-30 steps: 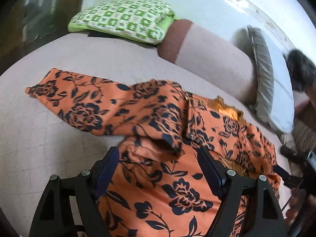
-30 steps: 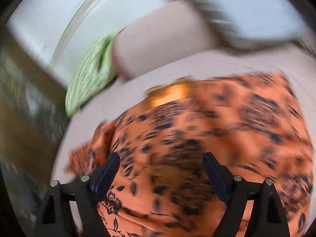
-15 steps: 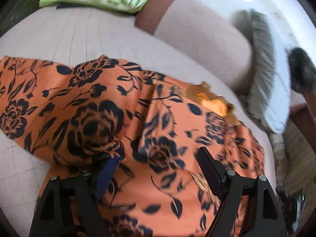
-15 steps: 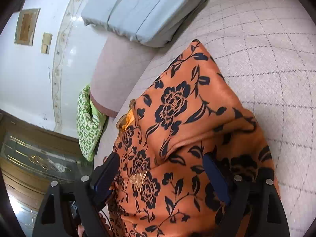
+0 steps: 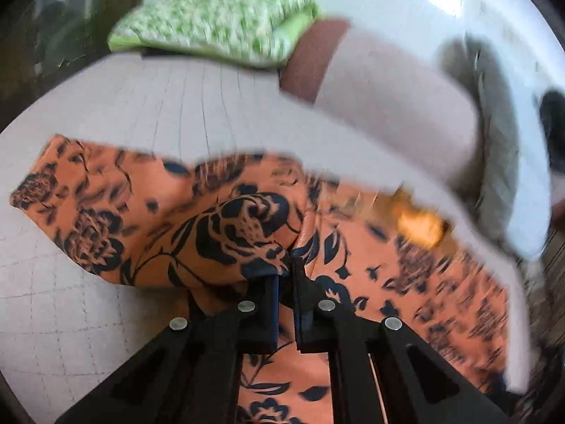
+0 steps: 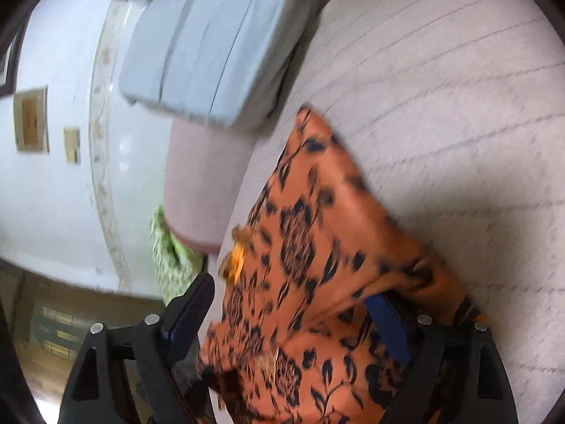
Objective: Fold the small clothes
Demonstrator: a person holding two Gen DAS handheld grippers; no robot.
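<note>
While left gripper (image 5: pixel 286 268) pinches garment (image 5: pixel 219 233); right gripper (image 6: pixel 293 304) gapes.

The orange garment with the black rose-and-leaf print (image 5: pixel 219 233) has a brighter yellow-orange patch (image 5: pixel 420 226) near one edge. It sits on a pale pinkish-beige quilted bedspread with a thin stitched grid (image 5: pixel 88 318). Behind it is a green-and-white checked pillow (image 5: pixel 219 24), a bolster in pale pink with a brown end band (image 5: pixel 385 106), and a light blue-grey folded cushion (image 6: pixel 219 46). Grippers are black with blue pads (image 6: pixel 388 321).
</note>
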